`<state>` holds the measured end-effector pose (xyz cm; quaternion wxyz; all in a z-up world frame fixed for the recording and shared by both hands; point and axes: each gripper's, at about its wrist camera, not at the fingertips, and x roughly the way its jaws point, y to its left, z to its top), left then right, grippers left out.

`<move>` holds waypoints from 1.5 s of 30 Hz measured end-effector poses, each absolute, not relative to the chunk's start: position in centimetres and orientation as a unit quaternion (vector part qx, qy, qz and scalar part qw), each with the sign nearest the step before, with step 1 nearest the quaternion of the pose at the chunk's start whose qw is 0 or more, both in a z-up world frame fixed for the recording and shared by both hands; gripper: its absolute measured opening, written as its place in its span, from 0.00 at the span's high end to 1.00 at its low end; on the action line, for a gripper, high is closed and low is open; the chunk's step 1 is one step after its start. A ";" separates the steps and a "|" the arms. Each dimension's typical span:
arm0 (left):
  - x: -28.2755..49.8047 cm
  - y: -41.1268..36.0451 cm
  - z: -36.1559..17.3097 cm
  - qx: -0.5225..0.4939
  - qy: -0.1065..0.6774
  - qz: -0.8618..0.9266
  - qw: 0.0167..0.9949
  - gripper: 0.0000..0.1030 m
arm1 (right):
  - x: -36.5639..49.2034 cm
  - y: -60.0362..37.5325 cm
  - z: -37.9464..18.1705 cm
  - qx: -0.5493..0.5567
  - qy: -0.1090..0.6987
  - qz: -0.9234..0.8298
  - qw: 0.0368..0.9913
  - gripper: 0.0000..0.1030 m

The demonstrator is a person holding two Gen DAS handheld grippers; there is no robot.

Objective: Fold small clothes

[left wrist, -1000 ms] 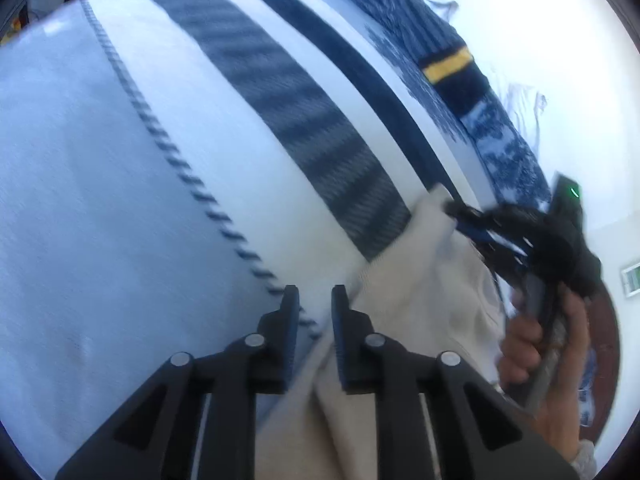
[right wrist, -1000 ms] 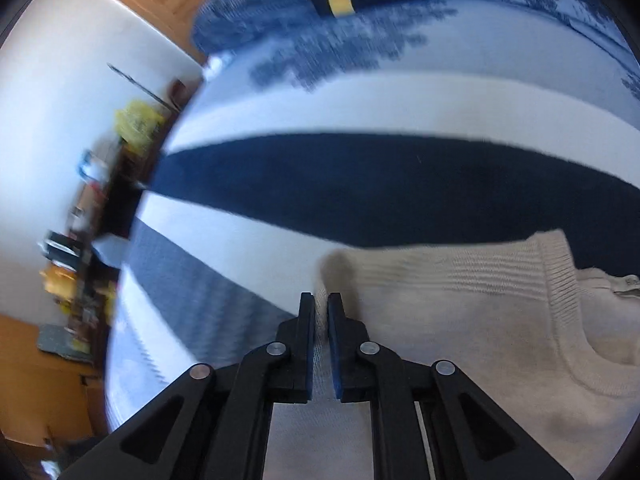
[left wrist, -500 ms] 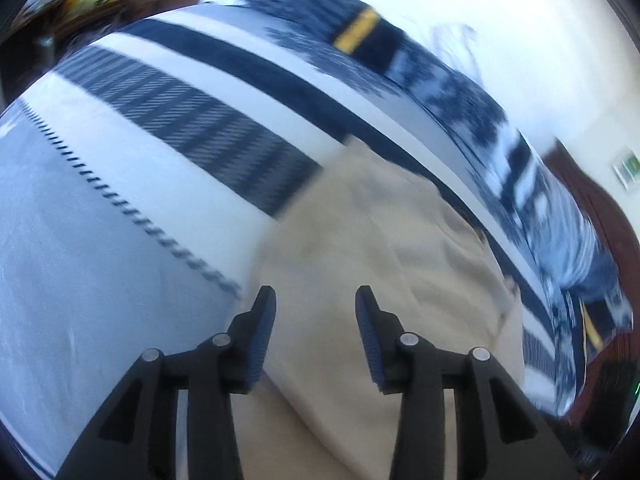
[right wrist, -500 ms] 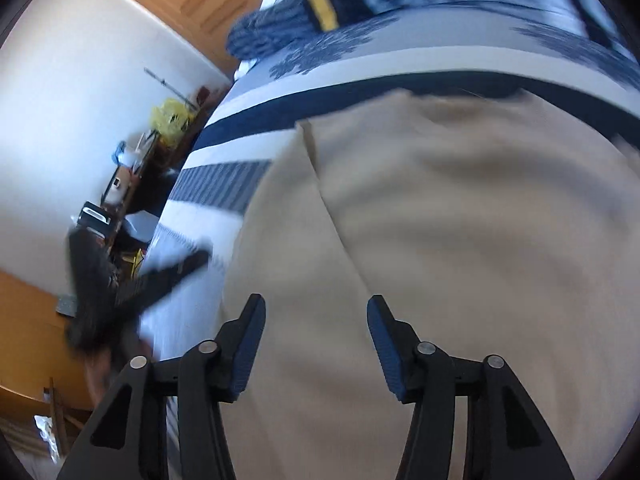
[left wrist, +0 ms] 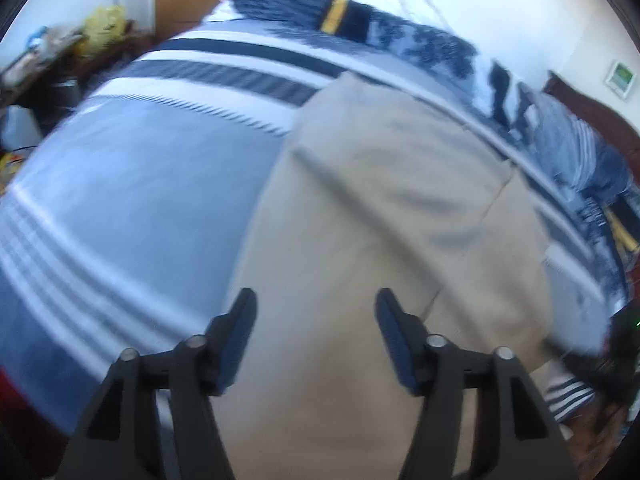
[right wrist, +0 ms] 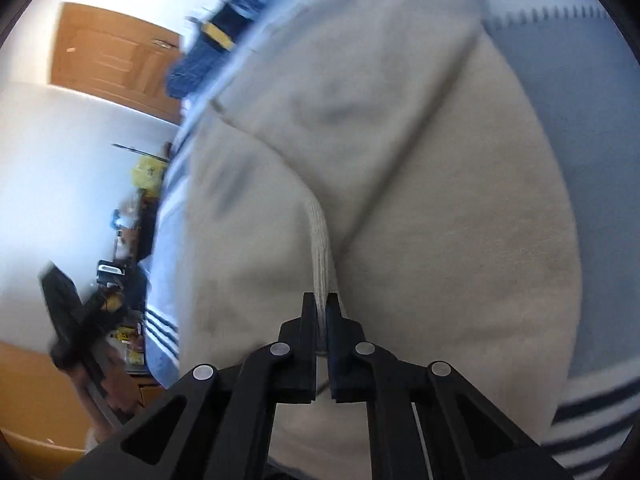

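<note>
Right gripper (right wrist: 321, 310) fingers clamp beige knit sweater (right wrist: 400, 152) ribbed edge; left gripper (left wrist: 314, 316) fingers apart above it, striped bed (left wrist: 132, 184) beneath.

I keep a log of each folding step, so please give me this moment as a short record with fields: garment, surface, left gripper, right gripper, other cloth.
garment: beige knit sweater, lying partly folded on the bed
surface: striped blue and white bedspread
left gripper: open, above the sweater, holding nothing
right gripper: shut on the sweater's ribbed edge
other cloth: dark blue garment with a yellow band at the far side of the bed
image quality: both views blurred
</note>
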<state>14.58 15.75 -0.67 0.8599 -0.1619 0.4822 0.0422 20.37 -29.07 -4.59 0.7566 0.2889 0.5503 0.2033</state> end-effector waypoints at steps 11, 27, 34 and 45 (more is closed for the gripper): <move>6.8 19.3 -5.5 -0.225 0.497 0.074 0.835 0.36 | 12.3 -34.5 -2.7 0.264 0.501 0.145 0.812 0.16; 6.5 19.2 -6.7 -0.253 0.507 0.045 0.823 0.40 | 9.3 -37.5 -8.2 0.336 0.567 0.122 0.742 0.51; 7.3 17.5 -7.4 -0.232 0.527 0.016 0.817 0.93 | 9.8 -35.8 -9.4 0.282 0.588 0.114 0.749 0.94; 3.0 16.5 -2.6 -0.254 0.539 -0.034 0.802 0.94 | 6.6 -40.0 -1.9 0.293 0.519 0.111 0.795 0.97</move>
